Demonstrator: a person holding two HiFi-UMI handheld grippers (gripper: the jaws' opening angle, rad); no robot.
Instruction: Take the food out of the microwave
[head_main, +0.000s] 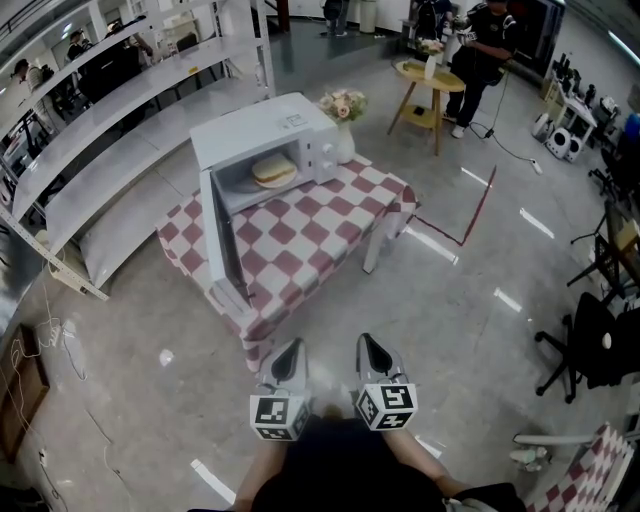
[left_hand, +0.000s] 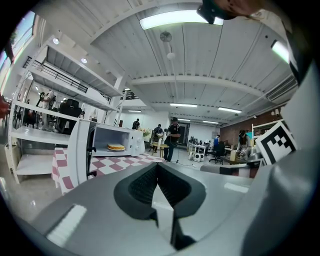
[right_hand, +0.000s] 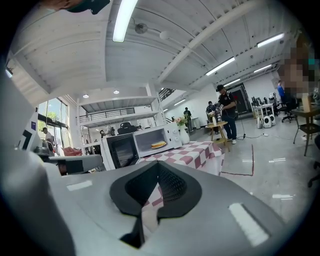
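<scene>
A white microwave (head_main: 300, 125) stands on a red-and-white checked table (head_main: 320, 230) with its door (head_main: 222, 235) swung wide open. On the floor of its chamber lies the food (head_main: 274, 170), a flat round yellowish cake. My left gripper (head_main: 290, 346) and right gripper (head_main: 366, 341) hover side by side over the floor in front of the table, well short of it, both shut and empty. The left gripper view shows the shut left gripper (left_hand: 158, 165) with the food (left_hand: 116, 147) far ahead. The right gripper (right_hand: 158, 164) likewise faces the distant food (right_hand: 158, 144).
A vase of flowers (head_main: 343, 110) stands beside the microwave. White shelving (head_main: 100, 150) runs along the left. Behind the table are a round wooden side table (head_main: 428, 80) and a person (head_main: 485, 45). A black office chair (head_main: 590, 345) sits at the right.
</scene>
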